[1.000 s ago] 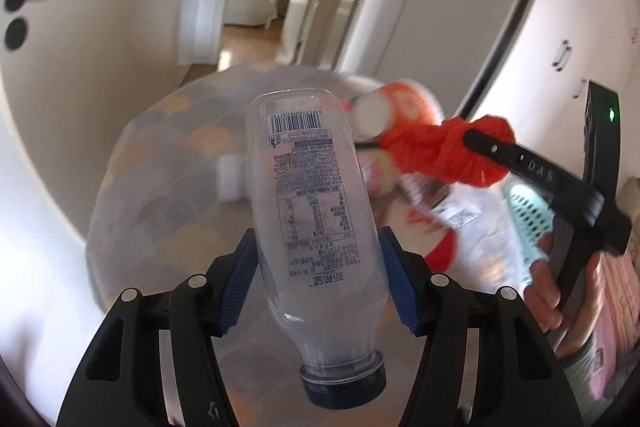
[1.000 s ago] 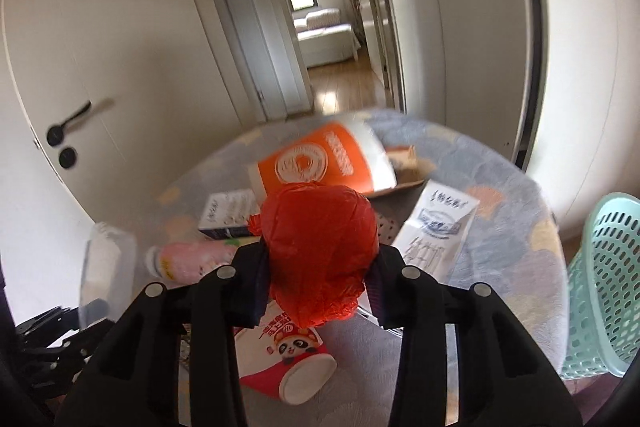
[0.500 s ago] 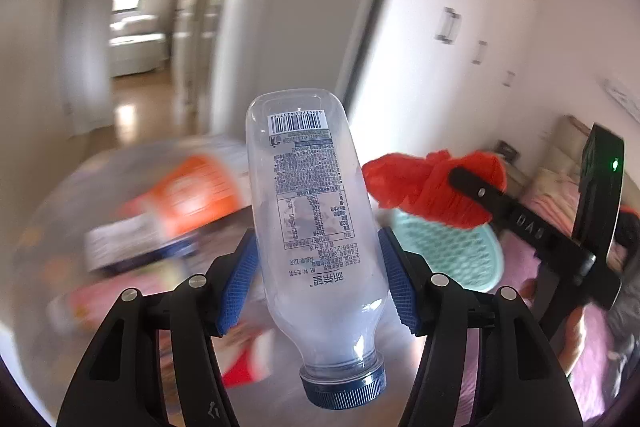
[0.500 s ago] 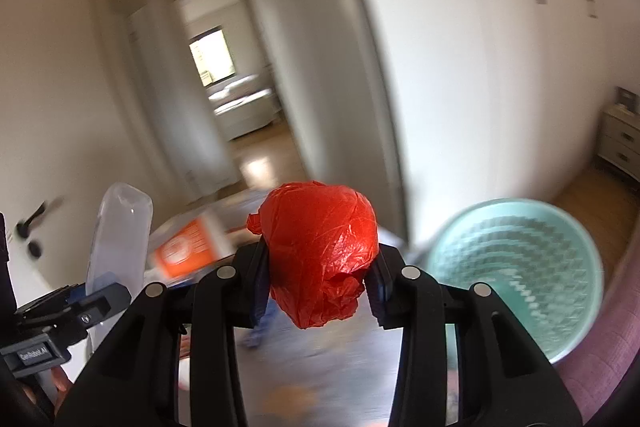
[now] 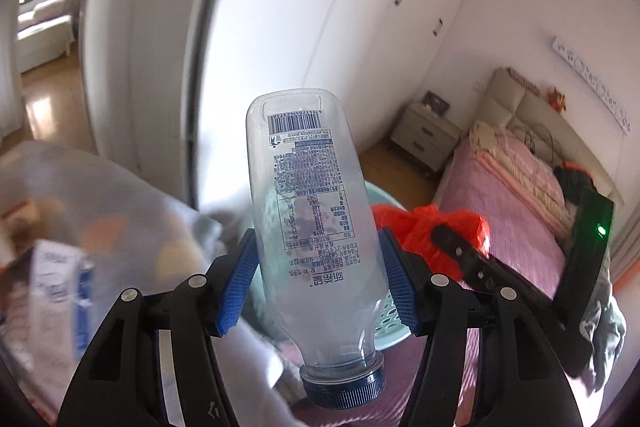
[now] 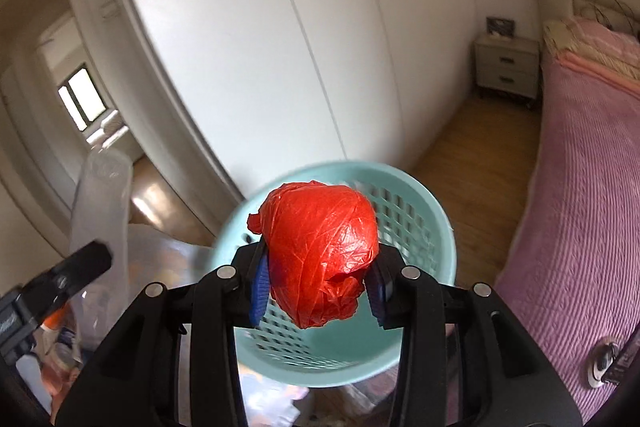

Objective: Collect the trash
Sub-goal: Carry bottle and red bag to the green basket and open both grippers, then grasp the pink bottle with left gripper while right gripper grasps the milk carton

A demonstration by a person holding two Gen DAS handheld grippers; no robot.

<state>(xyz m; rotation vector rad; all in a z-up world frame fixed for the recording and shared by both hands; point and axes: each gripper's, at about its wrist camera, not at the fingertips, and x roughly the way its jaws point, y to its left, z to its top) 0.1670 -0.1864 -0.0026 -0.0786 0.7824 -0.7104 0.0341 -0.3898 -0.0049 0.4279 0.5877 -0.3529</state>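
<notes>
My left gripper (image 5: 318,283) is shut on a clear plastic bottle (image 5: 312,227) with a blue cap, held cap toward me. My right gripper (image 6: 318,287) is shut on a crumpled red plastic bag (image 6: 320,247) and holds it above the open mouth of a mint-green mesh basket (image 6: 424,211). In the left wrist view the red bag (image 5: 420,227) and right gripper show to the right of the bottle, with the basket (image 5: 390,319) partly hidden behind the bottle. In the right wrist view the bottle (image 6: 100,195) and left gripper show at the left edge.
A round table with a patterned cloth (image 5: 100,211) lies left of the basket, with cartons and papers (image 5: 52,291) on it. White wardrobe doors (image 6: 320,47) stand behind. A pink bed (image 6: 580,187) is on the right and a nightstand (image 6: 506,67) beyond.
Both grippers have swung right, away from the table, toward the basket and bed. The red bag is now over the basket. Both grips are unchanged.
</notes>
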